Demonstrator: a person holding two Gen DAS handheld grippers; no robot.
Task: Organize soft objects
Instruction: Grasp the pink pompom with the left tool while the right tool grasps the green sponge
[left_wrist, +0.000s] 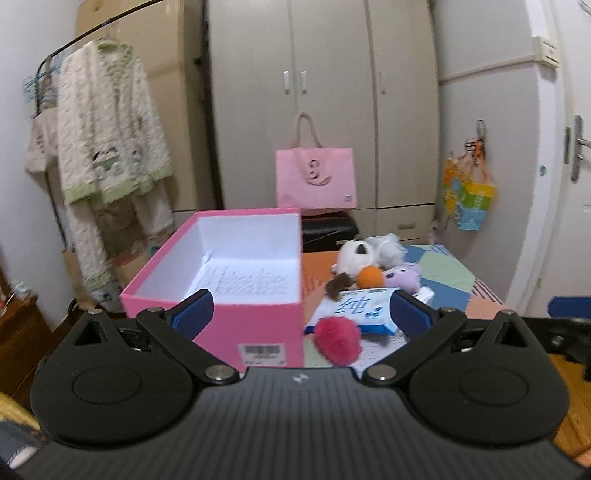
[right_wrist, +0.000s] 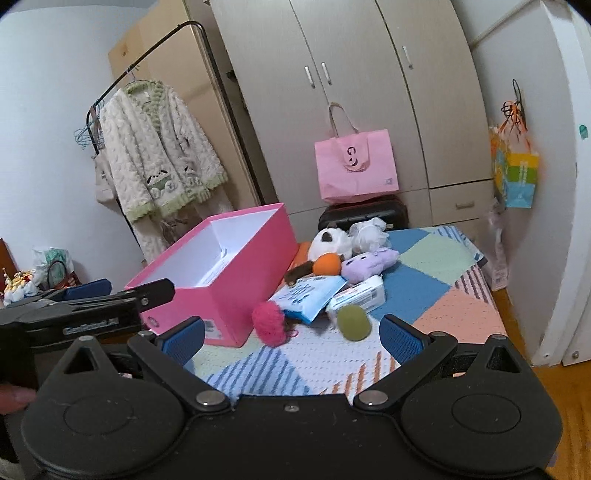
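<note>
place: home bedroom | evidence: wardrobe (right_wrist: 354, 92), hanging fleece robe (right_wrist: 159, 147), patchwork bedspread (right_wrist: 436, 288)

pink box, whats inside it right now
The pink box shows white walls and a printed paper sheet on its floor, no toys. Its near wall hides the front of the floor.

- my left wrist view hides the green ball (right_wrist: 354, 322) behind my blue finger.
- the pink box (left_wrist: 258, 325) covers its own floor's near part.
- the barcode label (left_wrist: 263, 353) print is too blurred to read.
</note>
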